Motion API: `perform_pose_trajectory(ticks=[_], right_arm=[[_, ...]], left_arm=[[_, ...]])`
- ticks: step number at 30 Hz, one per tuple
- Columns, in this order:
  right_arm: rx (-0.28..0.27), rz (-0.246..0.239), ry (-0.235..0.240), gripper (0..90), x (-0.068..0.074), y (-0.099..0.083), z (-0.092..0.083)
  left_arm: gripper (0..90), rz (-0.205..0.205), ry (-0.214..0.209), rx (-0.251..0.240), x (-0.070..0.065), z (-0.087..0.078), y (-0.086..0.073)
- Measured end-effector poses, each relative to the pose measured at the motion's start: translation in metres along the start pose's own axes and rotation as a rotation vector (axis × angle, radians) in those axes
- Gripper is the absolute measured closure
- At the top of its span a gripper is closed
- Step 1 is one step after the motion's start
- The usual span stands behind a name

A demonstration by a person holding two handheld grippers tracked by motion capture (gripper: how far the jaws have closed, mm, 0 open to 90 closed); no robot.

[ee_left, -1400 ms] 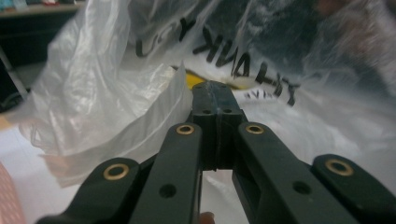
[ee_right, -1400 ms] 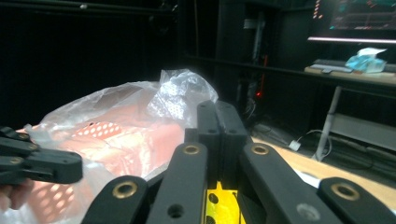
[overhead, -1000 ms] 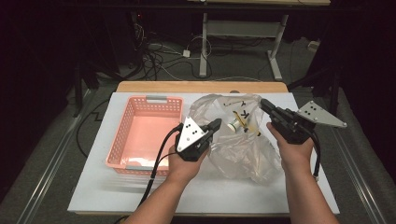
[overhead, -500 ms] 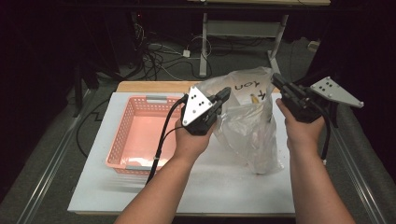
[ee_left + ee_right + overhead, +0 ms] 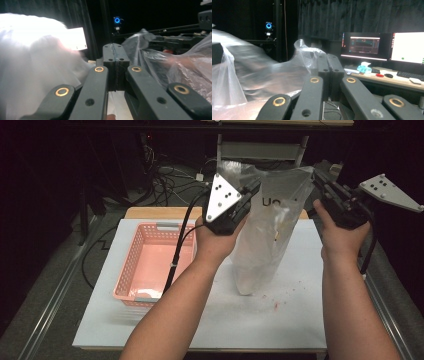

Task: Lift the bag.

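Above the surface (image 5: 300, 310), both grippers' fingers were clamped on the clear plastic bag's (image 5: 265, 240) top corners; its long axis hung vertically between them.

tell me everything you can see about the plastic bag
The bag is clear, crinkled thin plastic with dark print near its top. It hangs upright and stretched between the left gripper and the right gripper, each with jaws shut on an upper corner. Its lower end reaches down to the white table, whether touching I cannot tell. Small pale items show faintly inside. It hangs right of the pink basket, apart from it, and red crumbs lie on the table near its base.
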State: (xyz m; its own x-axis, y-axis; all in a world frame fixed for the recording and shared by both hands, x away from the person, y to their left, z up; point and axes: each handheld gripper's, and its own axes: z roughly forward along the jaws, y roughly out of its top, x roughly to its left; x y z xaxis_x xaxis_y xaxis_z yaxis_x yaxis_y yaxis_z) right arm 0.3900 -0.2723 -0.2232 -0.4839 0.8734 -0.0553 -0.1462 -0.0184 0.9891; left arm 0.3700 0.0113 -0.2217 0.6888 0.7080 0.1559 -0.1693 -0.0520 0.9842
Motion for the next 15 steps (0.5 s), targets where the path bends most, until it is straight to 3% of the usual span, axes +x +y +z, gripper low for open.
perform_pose_trajectory(ticks=[3, 7, 10, 15], right_arm=[[-0.005, -0.005, -0.015, 90.0, -0.003, 0.004, 0.0], [0.008, -0.011, -0.029, 90.0, -0.01, 0.0, -0.001], [0.032, -0.007, -0.035, 90.0, -0.014, -0.012, -0.002], [0.086, -0.002, -0.022, 90.0, -0.013, -0.038, -0.004]], left_arm=[[88.7, 0.012, 0.005, 0.007, 0.002, 0.006, 0.003], [88.7, 0.004, 0.0, 0.046, 0.004, 0.016, -0.01], [88.6, -0.007, -0.007, 0.08, 0.004, 0.02, -0.027], [88.5, -0.061, -0.009, 0.115, 0.01, 0.019, -0.047]])
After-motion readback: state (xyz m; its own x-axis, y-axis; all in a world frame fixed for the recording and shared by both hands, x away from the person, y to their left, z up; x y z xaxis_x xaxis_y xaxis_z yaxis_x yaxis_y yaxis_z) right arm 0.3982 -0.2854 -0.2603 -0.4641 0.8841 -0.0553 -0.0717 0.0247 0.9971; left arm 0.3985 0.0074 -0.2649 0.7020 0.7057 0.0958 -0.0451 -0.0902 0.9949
